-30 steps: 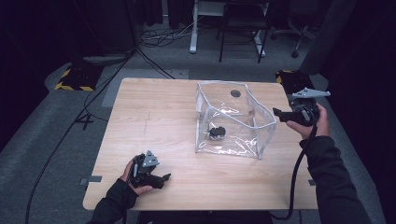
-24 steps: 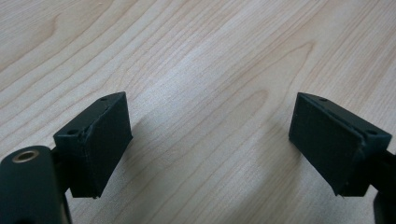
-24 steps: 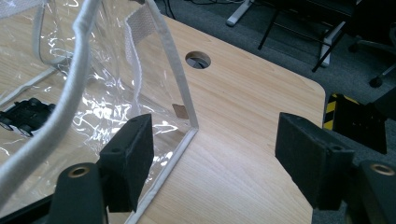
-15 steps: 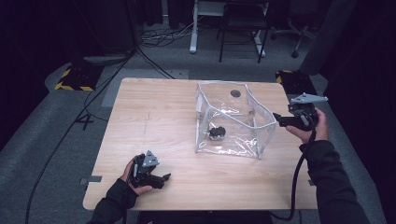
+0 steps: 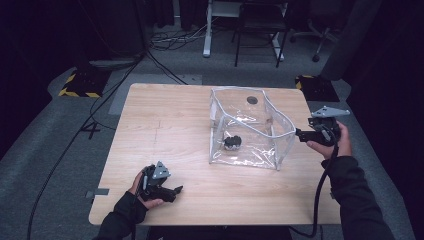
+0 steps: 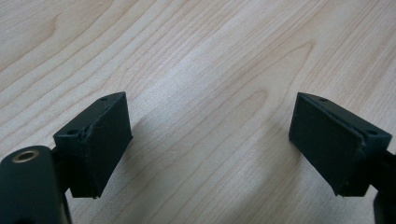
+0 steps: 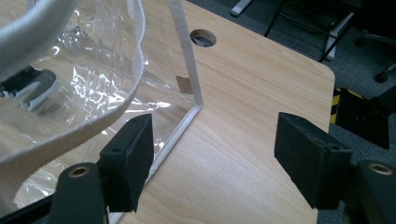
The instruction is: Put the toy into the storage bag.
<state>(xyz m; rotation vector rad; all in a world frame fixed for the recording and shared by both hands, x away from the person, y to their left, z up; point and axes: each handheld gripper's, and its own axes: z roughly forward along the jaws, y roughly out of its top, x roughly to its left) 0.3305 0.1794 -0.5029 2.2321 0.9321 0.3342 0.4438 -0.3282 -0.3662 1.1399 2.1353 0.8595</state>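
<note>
The clear plastic bag (image 5: 250, 130) stands upright and open on the wooden table (image 5: 170, 125), right of centre, about two o'clock from the table's middle. It is a boxy, soft-walled thing of glossy, crinkled transparent film, edged with pale woven webbing (image 7: 184, 56) along its seams and rim; a strap of the same webbing arcs across the right gripper view. Inside, on its floor, lies a small dark object (image 5: 232, 142), too small to identify.

Compared with a second ago, the right gripper (image 5: 300, 134) sits lower, now level with the bag's right wall at three o'clock from it, jaws pointing at that wall and close to it. Its jaws stand spread with nothing between them; in its own view, the left pad (image 7: 133, 156) lies just beside the bag's bottom corner seam, and whether it touches is unclear. The bag itself has not shifted.

The left gripper (image 5: 175, 190) has kept its place near the table's front edge, around seven o'clock from the bag and well apart from it. Its square black pads (image 6: 100, 140) are released wide over bare, pale wood grain.

A round cable hole (image 5: 252, 100) pierces the tabletop behind the bag, at twelve o'clock.
</note>
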